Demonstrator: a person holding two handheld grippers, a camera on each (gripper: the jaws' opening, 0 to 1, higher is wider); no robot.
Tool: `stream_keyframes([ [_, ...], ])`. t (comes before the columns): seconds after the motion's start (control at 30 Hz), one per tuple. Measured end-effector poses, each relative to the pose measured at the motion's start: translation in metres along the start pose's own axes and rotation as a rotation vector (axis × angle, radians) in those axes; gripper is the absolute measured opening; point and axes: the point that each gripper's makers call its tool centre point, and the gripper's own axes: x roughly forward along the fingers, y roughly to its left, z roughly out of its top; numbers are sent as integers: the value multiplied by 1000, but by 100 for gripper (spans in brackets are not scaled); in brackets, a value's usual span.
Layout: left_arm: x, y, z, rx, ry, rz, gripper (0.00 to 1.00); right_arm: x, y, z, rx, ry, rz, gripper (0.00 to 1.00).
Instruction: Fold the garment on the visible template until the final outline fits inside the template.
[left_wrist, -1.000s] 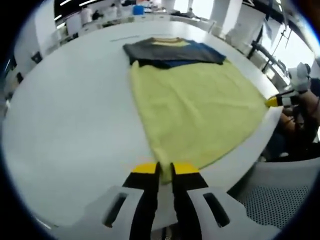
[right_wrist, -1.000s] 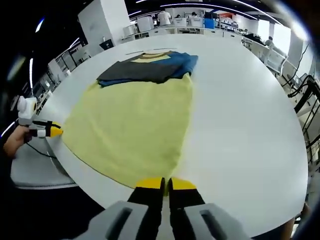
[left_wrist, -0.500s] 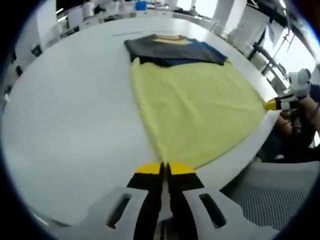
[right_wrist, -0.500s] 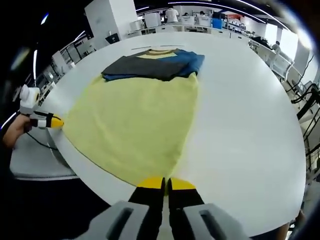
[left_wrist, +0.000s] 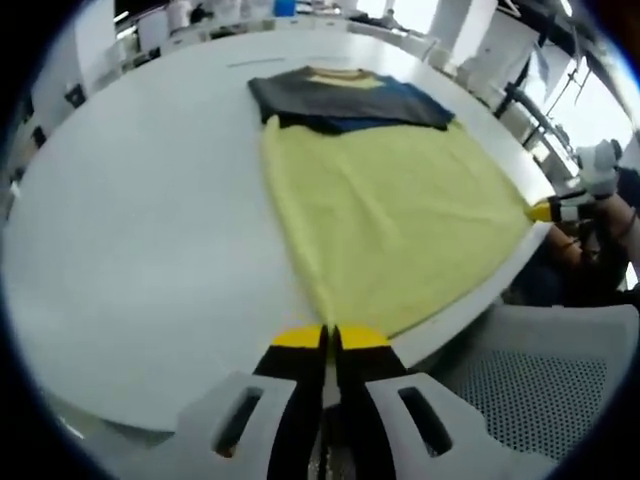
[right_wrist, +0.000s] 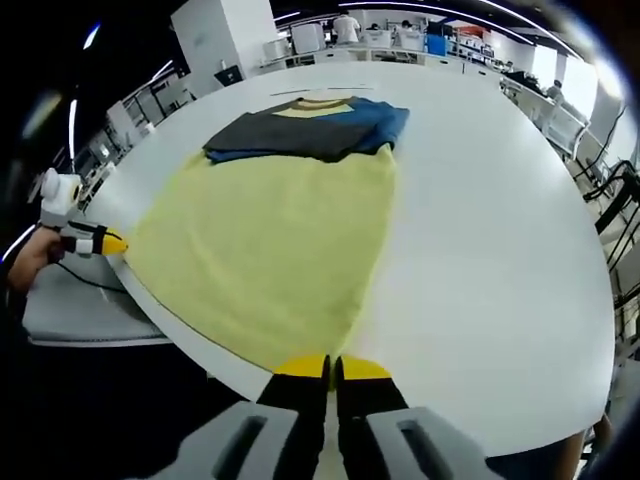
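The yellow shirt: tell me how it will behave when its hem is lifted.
The yellow shirt lies flat and thin on the table, so it is probably floppy and light. Held at two corners, its middle would likely sag. It probably slides easily on the smooth top.

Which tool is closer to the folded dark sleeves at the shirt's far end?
Neither clearly: left tool and right tool each pinch a near hem corner of the garment, far from the dark sleeves.

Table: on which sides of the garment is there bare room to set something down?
The white table is bare beside the garment on the right gripper's side, and past the collar. The other side is bare too. The near hem reaches the table edge.
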Motion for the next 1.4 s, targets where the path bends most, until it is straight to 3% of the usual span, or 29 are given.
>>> stream_keyframes([
  [0.9,-21,-5,-21,23,28,6,0,-8,16,-22,-3,26,26,0],
  [1.13,-32,-4,-11,18,12,-4,0,-17,18,-17,-46,45,14,0],
  [1.4,-48,-7,8,37,-31,1,0,-33,18,6,-96,14,7,0],
])
